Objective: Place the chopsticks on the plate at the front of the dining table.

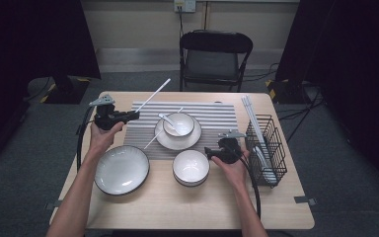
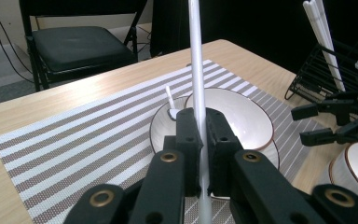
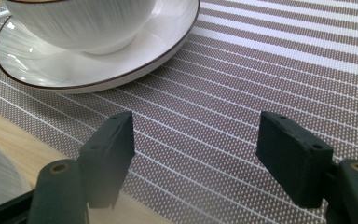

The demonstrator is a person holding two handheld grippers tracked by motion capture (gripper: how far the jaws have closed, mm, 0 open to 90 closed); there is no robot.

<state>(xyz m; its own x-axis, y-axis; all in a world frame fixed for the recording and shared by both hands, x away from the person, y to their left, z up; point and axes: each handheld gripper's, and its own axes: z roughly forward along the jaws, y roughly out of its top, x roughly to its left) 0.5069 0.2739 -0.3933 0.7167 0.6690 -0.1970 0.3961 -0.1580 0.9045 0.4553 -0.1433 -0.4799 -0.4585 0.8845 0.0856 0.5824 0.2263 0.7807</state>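
The long thin white chopstick point(image 2: 196, 70) is pinched between the pressed-together jaws of the left gripper point(image 2: 204, 149) and held above the far left part of the striped grey-and-white woven placemat point(image 1: 212, 112), slanting up and away toward the far side. Judged by its form, it is light, stiff and smooth, so it can slip or pivot in the pads. The grip sits well off its middle; a hold nearer the middle would reduce swing.

The right gripper point(image 3: 196, 154), jaws spread and holding nothing, hovers low over the near right edge of the placemat. Beyond it, the white ceramic bowl point(image 1: 179, 123) stands on a white saucer point(image 1: 176, 141), with a white spoon point(image 1: 168, 120) in the bowl.

Near left lies a large dark-rimmed white plate point(image 1: 122, 170); a small white bowl point(image 1: 191, 167) sits near centre. The black wire basket point(image 1: 266, 148) stands at the right table edge. Open room remains on the placemat's left part.
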